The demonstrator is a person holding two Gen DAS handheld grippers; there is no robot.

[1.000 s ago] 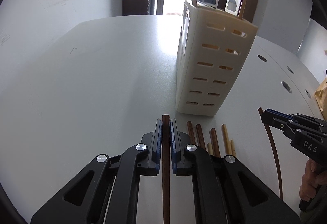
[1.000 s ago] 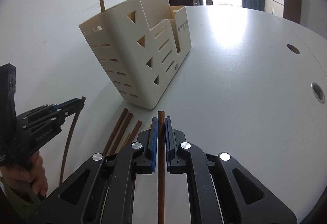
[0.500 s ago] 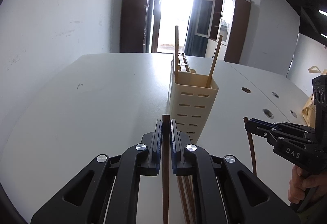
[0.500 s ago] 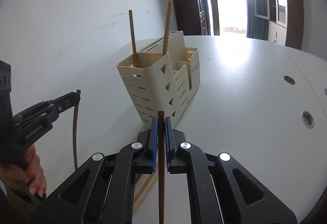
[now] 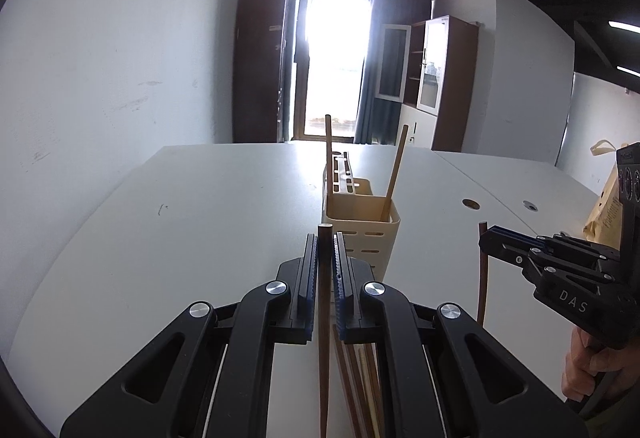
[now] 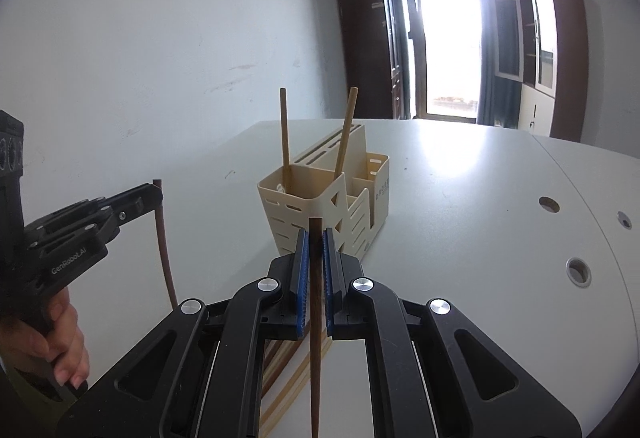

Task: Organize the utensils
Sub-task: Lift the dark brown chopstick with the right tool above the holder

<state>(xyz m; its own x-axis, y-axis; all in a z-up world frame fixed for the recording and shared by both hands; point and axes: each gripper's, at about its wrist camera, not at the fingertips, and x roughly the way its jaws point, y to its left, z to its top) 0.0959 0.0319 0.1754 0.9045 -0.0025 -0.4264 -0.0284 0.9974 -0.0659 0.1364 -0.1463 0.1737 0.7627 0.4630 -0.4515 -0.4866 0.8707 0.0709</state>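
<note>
Two dark chopsticks are up off the white surface (image 5: 200, 222), one (image 5: 324, 278) pinched in the left tongs (image 5: 325, 258), one (image 6: 315, 278) in the right tongs (image 6: 314, 250), near the cream holder (image 6: 320, 198), loose chopsticks (image 6: 280, 378) lying below.

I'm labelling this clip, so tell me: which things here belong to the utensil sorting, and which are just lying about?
Job:
left gripper and right gripper, each shut on a dark chopstick
holder with two light chopsticks
loose chopsticks on the table

Lying about:
paper bag
cabinet
</note>
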